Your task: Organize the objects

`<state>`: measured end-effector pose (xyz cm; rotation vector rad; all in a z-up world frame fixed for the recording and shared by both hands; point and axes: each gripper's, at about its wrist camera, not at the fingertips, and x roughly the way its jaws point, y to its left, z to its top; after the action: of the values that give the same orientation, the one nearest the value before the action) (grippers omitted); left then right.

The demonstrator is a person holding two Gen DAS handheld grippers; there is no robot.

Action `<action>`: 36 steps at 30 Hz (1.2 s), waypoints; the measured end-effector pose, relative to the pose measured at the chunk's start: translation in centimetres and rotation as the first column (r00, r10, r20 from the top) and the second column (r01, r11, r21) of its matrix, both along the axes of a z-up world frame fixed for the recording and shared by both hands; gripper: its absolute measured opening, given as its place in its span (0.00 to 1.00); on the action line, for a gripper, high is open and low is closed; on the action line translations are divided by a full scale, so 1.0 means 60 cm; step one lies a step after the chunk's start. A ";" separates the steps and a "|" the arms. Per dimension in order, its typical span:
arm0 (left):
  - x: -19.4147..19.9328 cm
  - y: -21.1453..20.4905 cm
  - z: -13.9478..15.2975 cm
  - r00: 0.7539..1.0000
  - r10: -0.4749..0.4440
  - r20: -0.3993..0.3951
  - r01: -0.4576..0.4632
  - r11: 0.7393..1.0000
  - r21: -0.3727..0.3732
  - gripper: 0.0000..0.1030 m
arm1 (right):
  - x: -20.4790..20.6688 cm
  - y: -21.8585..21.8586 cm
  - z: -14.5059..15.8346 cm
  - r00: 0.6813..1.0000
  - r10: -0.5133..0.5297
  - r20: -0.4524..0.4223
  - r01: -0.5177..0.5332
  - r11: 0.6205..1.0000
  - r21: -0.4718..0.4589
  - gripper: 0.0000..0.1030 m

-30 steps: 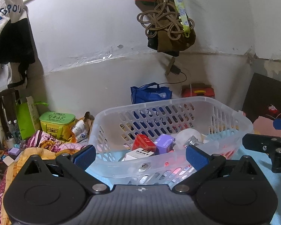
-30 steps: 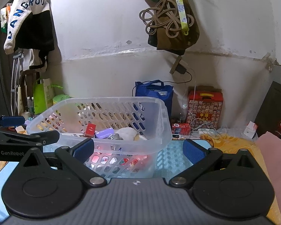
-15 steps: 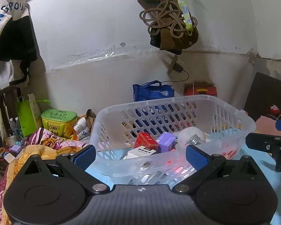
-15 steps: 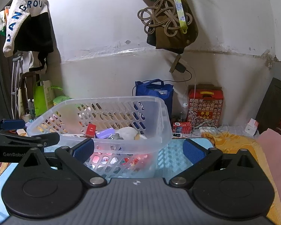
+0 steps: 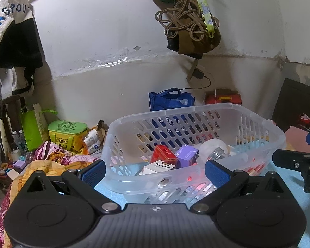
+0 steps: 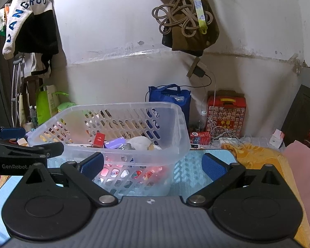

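fingers wide, both grippers | left gripper (image 5: 155, 170) empty | right gripper (image 6: 153, 166) empty | basket (image 5: 196, 111) ahead

A white plastered wall (image 6: 105, 31) with scuffs and a cracked horizontal ridge fills the back of the room. A white and black garment with blue lettering (image 6: 29, 18) hangs at the upper left, and an olive-brown bag draped with coiled tan cord (image 6: 186, 22) hangs near the middle. Along the wall's foot stand a blue fabric tote bag (image 6: 169, 101), a red patterned cardboard box (image 6: 226, 113) and a bright green paper bag (image 5: 32, 128). A dark wooden panel (image 6: 303, 111) leans at the right.
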<state>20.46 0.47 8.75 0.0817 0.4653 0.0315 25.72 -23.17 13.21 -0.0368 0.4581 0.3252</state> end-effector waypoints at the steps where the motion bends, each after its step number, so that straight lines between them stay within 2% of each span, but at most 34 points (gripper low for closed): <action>1: 0.000 0.000 0.000 1.000 -0.001 -0.001 0.001 1.000 -0.001 1.00 | -0.001 0.000 0.000 1.000 -0.001 0.000 0.001 1.000 0.002 1.00; 36: 0.001 -0.002 -0.003 1.000 -0.005 -0.009 0.005 1.000 -0.002 1.00 | 0.001 0.001 -0.001 1.000 0.008 -0.005 -0.008 1.000 -0.006 1.00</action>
<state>20.52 0.35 8.57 0.0807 0.4743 0.0258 25.75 -23.14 13.13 -0.0440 0.4643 0.3315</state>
